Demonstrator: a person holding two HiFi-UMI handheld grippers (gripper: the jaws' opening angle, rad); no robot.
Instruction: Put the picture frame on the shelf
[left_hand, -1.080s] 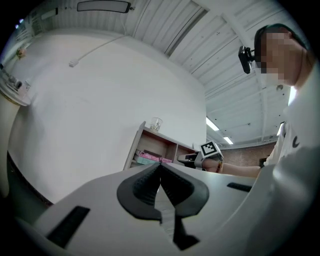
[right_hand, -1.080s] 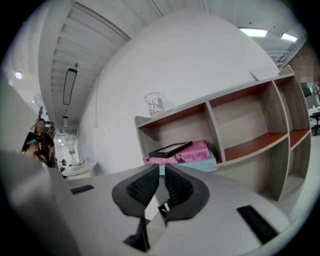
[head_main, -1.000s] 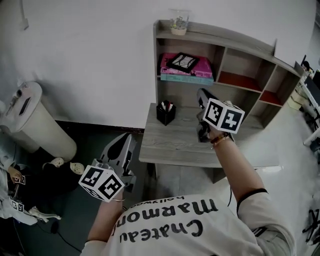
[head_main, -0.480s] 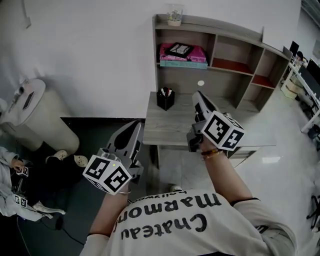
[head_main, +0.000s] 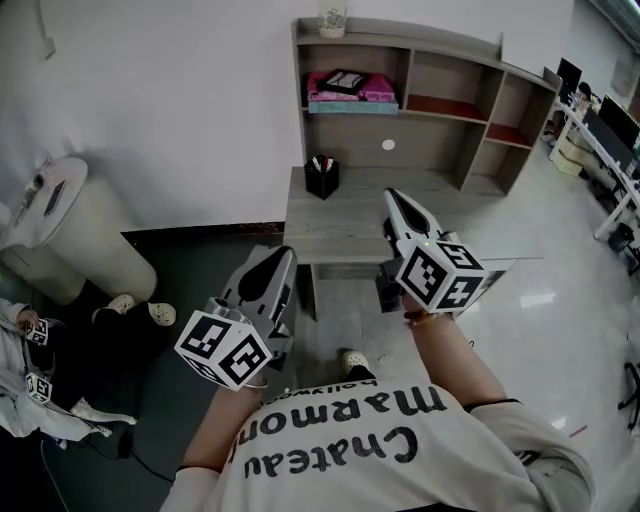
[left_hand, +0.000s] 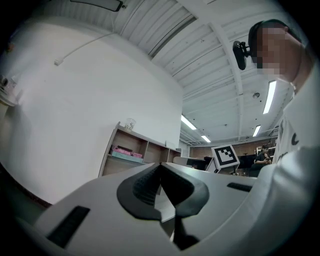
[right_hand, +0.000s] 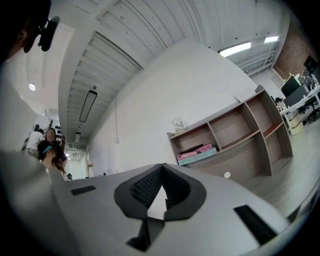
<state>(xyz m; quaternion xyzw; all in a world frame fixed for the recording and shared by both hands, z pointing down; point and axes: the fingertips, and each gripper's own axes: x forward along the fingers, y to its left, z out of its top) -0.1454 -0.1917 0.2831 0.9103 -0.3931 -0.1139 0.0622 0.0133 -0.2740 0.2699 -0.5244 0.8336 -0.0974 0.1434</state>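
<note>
Grey right gripper (head_main: 390, 196): jaws together, empty | left gripper (head_main: 286, 252): jaws together, empty | picture frame (head_main: 346, 80): flat on pink books (head_main: 381, 90), upper-left compartment of shelf (head_main: 430, 36), well apart from both grippers, beyond desk (head_main: 335, 225)

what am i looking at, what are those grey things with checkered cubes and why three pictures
No robot here: a person holds a hand-held gripper in each hand, a grey two-jaw clamp carrying a marker cube. The head view, from a camera on the person's head, looks down: left hand-held gripper at left, right hand-held gripper at right. The other two views come from cameras riding on each one, looking along its jaws. Both pairs of jaws are together, holding nothing. On the desk stands a black pen holder. In the shelf unit's left compartment, the picture frame lies on pink books; a glass jar sits on top.
</note>
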